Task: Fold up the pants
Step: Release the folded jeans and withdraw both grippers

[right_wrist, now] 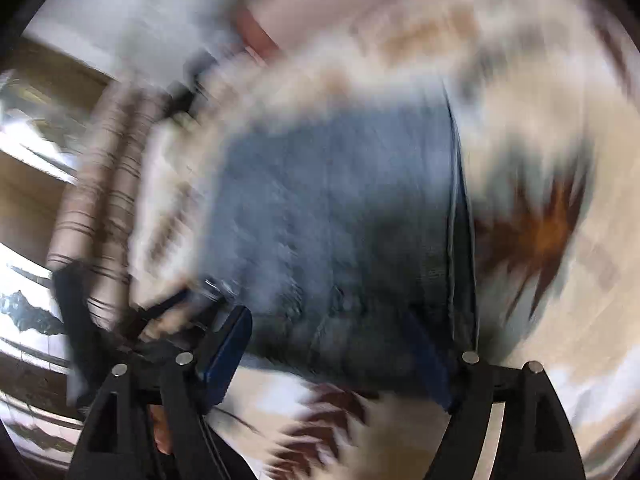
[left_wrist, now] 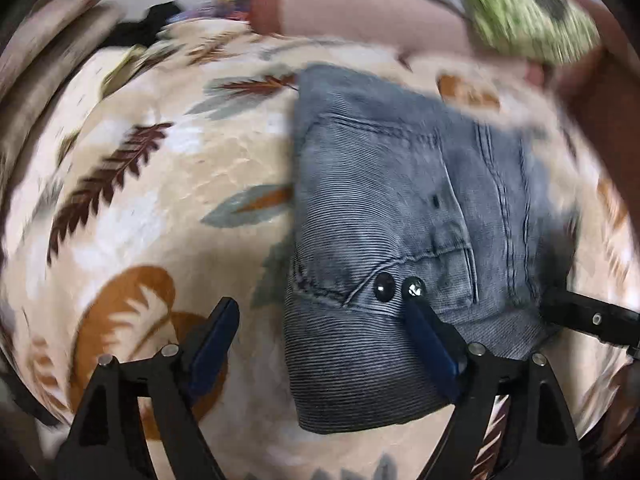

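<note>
The grey-blue pants [left_wrist: 392, 208] lie folded into a compact block on the feather-print blanket [left_wrist: 152, 184], waistband side near me with two metal buttons [left_wrist: 384, 286]. My left gripper [left_wrist: 320, 320] is open just above the near edge of the pants, its right finger [left_wrist: 432, 344] over the cloth, its left finger [left_wrist: 216, 336] over the blanket. The other gripper's black finger [left_wrist: 580, 316] shows at the right edge of the pants. In the blurred right wrist view the pants [right_wrist: 340, 216] fill the middle and my right gripper [right_wrist: 332, 344] is open over their near edge.
The person's leg and patterned clothes [left_wrist: 400, 16] are beyond the pants. A striped cloth or curtain [right_wrist: 100, 184] and a bright window area [right_wrist: 28, 140] lie to the left in the right wrist view. The left gripper [right_wrist: 172, 312] shows blurred at the lower left there.
</note>
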`<action>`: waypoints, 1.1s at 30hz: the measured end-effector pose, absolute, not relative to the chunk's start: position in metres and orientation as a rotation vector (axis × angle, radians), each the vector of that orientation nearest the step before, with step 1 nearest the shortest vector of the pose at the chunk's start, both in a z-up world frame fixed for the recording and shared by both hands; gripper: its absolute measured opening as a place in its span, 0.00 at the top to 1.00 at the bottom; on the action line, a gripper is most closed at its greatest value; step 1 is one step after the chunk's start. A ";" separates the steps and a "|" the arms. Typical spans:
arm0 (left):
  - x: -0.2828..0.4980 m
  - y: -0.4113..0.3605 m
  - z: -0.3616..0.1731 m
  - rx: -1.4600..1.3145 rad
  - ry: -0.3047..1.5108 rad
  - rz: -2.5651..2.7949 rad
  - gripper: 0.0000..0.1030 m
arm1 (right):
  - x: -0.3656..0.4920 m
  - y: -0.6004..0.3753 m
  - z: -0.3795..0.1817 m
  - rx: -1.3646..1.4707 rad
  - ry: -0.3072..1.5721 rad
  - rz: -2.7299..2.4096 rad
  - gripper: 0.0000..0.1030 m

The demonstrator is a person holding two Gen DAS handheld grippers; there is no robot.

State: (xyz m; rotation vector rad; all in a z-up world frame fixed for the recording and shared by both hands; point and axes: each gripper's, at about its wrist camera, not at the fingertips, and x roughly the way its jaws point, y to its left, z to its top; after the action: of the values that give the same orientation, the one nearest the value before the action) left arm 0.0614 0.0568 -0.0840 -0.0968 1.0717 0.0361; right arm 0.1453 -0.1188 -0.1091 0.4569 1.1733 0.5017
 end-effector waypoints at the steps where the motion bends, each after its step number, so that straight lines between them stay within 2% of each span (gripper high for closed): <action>1: 0.060 0.059 -0.079 -0.105 1.075 0.037 0.16 | 0.144 -0.117 -0.099 0.449 1.176 0.498 0.23; 5: 0.050 0.055 -0.060 -0.052 1.033 0.037 0.16 | 0.151 -0.112 -0.056 0.350 1.098 0.466 0.23; 9: 0.043 0.052 -0.059 -0.056 1.047 0.023 0.16 | 0.191 -0.102 -0.035 0.397 1.035 0.495 0.22; 12: 0.036 0.057 -0.055 -0.073 1.036 0.033 0.16 | 0.229 -0.093 -0.060 0.390 1.082 0.453 0.16; 14: 0.032 0.058 -0.052 -0.079 1.034 0.031 0.16 | 0.255 -0.087 -0.106 0.390 1.235 0.387 0.11; 16: 0.028 0.056 -0.051 -0.072 1.028 0.023 0.16 | 0.254 -0.084 -0.108 0.362 1.215 0.377 0.10; 22: 0.018 0.043 -0.035 -0.032 0.969 -0.013 0.16 | 0.178 -0.090 -0.037 0.145 1.059 0.406 0.09; 23: 0.014 0.040 -0.030 -0.026 0.937 -0.021 0.15 | 0.161 -0.096 -0.029 0.101 1.044 0.400 0.07; 24: 0.012 0.037 -0.026 -0.014 0.924 -0.020 0.08 | 0.139 -0.103 -0.022 0.049 1.022 0.382 0.05; 25: 0.011 0.033 -0.024 0.003 0.922 -0.012 0.04 | 0.128 -0.108 -0.020 0.027 1.010 0.370 0.03; 33: 0.009 0.013 -0.006 -0.007 0.890 -0.062 0.00 | 0.066 -0.147 -0.012 0.007 0.988 0.286 0.03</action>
State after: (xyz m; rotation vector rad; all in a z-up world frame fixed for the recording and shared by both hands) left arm 0.0091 0.0126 -0.0065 -0.0065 0.8896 -0.0621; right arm 0.0661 -0.1470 -0.0115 0.0073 0.9880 0.2863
